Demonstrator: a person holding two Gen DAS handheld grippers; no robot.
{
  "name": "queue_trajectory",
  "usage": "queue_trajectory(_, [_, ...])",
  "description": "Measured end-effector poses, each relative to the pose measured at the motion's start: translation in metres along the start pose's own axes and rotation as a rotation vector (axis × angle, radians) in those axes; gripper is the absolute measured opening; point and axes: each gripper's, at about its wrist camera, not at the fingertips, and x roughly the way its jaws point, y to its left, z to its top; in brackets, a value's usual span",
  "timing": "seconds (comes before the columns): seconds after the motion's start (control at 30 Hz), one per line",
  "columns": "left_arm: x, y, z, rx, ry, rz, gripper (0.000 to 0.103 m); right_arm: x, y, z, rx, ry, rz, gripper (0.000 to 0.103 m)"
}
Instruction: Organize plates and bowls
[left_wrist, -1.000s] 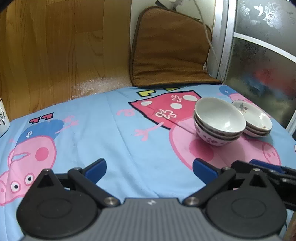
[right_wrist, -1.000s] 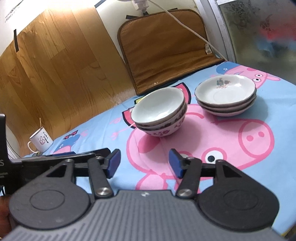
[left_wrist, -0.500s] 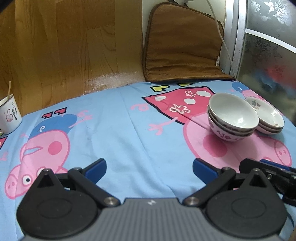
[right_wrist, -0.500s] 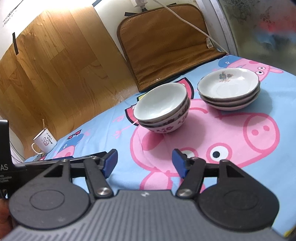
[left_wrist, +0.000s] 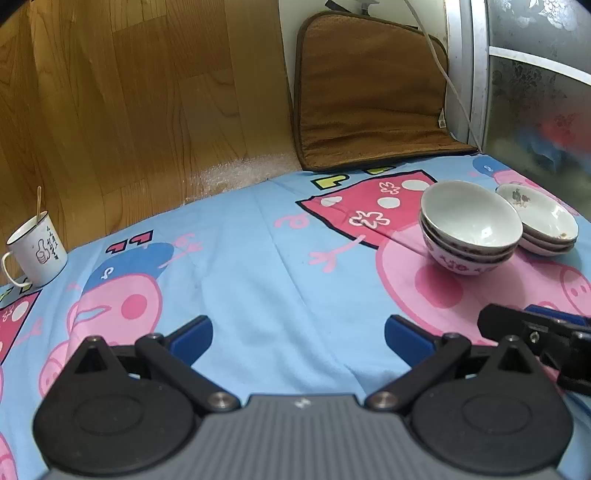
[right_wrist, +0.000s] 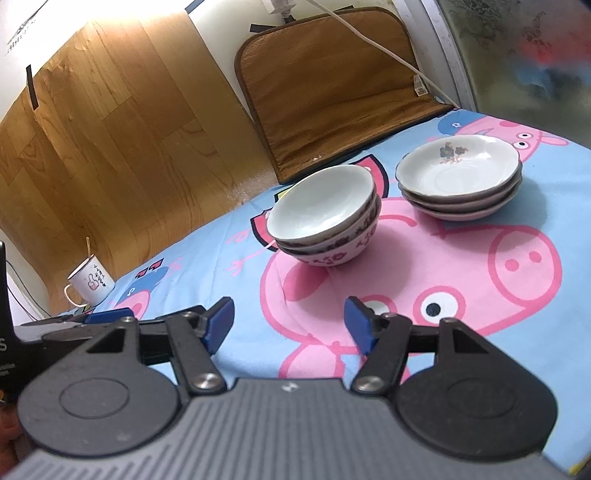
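Wood-grain panelling (left_wrist: 129, 110) and a brown padded mat (right_wrist: 332, 85) propped upright are seen behind a surface covered by a blue cartoon-pig cloth (left_wrist: 258, 266). On that cloth, a stack of three bowls (right_wrist: 325, 218) is set just beside a stack of three shallow plates (right_wrist: 460, 177); the two stacks are close together, and whether they touch cannot be told. In the left wrist view the bowls (left_wrist: 469, 232) are seen in front of the plates (left_wrist: 537, 225), well to the right of centre. A white enamel mug (left_wrist: 37, 251) with a stick in it is placed far off at the cloth's left edge, against the panelling.

The left gripper (left_wrist: 297, 334) is held low over the cloth, pointed forward over bare fabric, with its blue-tipped fingers (left_wrist: 192, 334) spread wide and nothing between them. The right gripper (right_wrist: 288, 325) is likewise held low and level, aimed roughly at the bowl stack, which lies a little way ahead of its tips; its fingers (right_wrist: 221, 323) are parted and nothing is gripped. Each gripper's tip is caught at the edge of the other's view, so the two are held side by side, near one another.
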Motion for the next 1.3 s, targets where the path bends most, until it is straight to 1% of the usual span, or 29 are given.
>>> queue_trajectory(0.57, [0.002,0.003,-0.002,-0.016,0.061,0.003,0.103,-0.002,-0.004,0.002,0.005,0.006,0.032,0.068])
queue_trajectory(0.93, [0.007,0.002,-0.004,-0.029,0.101,-0.022,0.103,0.002,-0.006,0.002,0.011,0.024,0.032,0.068])
queue_trajectory(1.3, [0.011,0.003,-0.006,-0.032,0.119,-0.015,0.103,0.001,-0.008,0.002,0.015,0.024,0.032,0.068])
